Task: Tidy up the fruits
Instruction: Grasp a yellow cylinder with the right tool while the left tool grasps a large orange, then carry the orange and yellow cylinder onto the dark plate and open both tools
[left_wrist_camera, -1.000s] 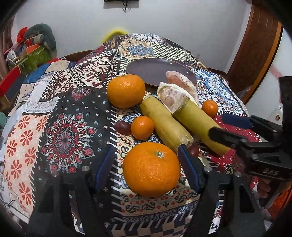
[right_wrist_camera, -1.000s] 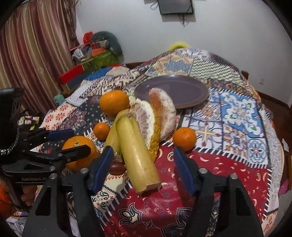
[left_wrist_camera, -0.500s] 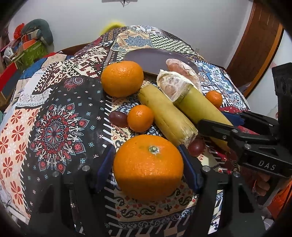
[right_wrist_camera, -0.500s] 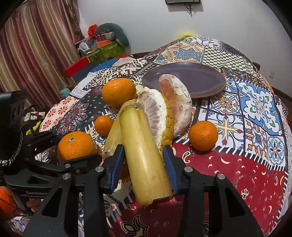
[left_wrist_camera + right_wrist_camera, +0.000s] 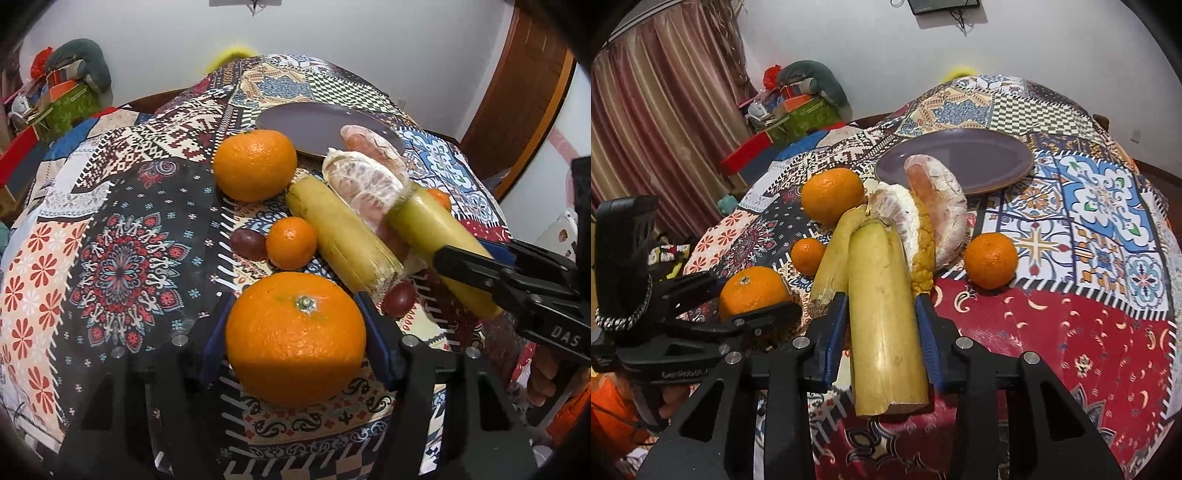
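The left hand-held gripper (image 5: 297, 325) clasped the large orange (image 5: 295, 338) at lower centre. The right hand-held gripper (image 5: 881, 321) clasped a yellow stalk (image 5: 882, 314) at centre frame. The plate (image 5: 982, 155), upper centre, held no fruit; sorting had barely begun.

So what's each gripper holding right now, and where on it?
Left gripper clamps the big orange across its sides. Right gripper grips the yellow stalk piece near its cut near end.

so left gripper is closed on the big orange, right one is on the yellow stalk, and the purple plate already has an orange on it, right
Not quite: the right wrist view shows the purple plate bare. The left gripper does clamp the big orange, and the right gripper the yellow stalk.
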The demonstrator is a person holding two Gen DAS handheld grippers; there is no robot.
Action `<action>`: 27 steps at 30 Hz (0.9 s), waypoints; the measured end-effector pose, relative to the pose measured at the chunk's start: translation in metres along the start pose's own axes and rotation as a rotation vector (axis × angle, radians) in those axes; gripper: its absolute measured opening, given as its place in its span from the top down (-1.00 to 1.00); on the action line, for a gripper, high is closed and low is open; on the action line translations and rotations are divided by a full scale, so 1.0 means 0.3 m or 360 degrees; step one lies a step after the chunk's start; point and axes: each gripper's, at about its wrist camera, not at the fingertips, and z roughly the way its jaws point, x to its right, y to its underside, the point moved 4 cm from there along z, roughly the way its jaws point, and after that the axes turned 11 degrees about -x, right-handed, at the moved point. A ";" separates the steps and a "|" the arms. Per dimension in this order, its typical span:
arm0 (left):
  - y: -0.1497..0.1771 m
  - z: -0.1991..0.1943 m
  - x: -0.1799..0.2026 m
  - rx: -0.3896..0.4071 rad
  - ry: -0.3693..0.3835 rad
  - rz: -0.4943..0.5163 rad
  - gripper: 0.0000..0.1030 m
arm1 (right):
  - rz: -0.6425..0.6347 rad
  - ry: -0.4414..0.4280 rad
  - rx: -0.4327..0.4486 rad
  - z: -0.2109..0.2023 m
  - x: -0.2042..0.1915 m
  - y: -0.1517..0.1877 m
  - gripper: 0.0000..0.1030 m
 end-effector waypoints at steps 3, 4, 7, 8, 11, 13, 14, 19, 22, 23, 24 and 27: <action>-0.007 -0.016 -0.008 0.0021 -0.0007 -0.0018 -0.24 | 0.0008 0.0005 0.0021 -0.025 0.002 0.000 0.36; -0.010 -0.026 -0.010 0.0032 -0.0010 -0.0021 -0.24 | 0.0008 0.0010 0.0031 -0.032 0.001 -0.001 0.36; -0.016 -0.054 -0.011 0.0066 -0.0024 -0.0020 -0.24 | 0.0018 0.0022 0.0060 -0.055 0.000 -0.009 0.36; -0.018 -0.063 -0.010 0.0076 -0.0027 -0.0019 -0.24 | 0.0024 0.0024 0.0069 -0.063 0.001 -0.011 0.36; -0.034 -0.097 -0.007 0.0117 -0.0031 -0.0018 -0.24 | 0.0046 0.0031 0.0095 -0.086 0.008 -0.015 0.36; -0.047 -0.121 -0.005 0.0150 -0.0027 -0.0016 -0.24 | 0.0056 0.0034 0.0113 -0.102 0.008 -0.020 0.36; -0.054 -0.132 -0.004 0.0173 -0.0023 -0.0013 -0.24 | 0.0062 0.0034 0.0129 -0.114 0.010 -0.023 0.36; -0.095 -0.178 0.001 0.0252 -0.0048 0.0001 -0.24 | 0.0047 0.0071 0.0202 -0.172 0.004 -0.044 0.36; -0.123 -0.207 0.002 0.0300 -0.0047 0.0000 -0.24 | 0.0051 0.0088 0.0254 -0.209 0.010 -0.070 0.36; -0.135 -0.218 0.003 0.0319 -0.0054 0.0001 -0.24 | 0.0051 0.0099 0.0274 -0.221 0.012 -0.080 0.36; -0.144 -0.227 0.004 0.0335 -0.0059 0.0002 -0.24 | 0.0050 0.0108 0.0292 -0.232 0.015 -0.089 0.36; -0.185 -0.258 0.007 0.0394 -0.0066 0.0009 -0.24 | 0.0047 0.0130 0.0340 -0.261 0.026 -0.119 0.36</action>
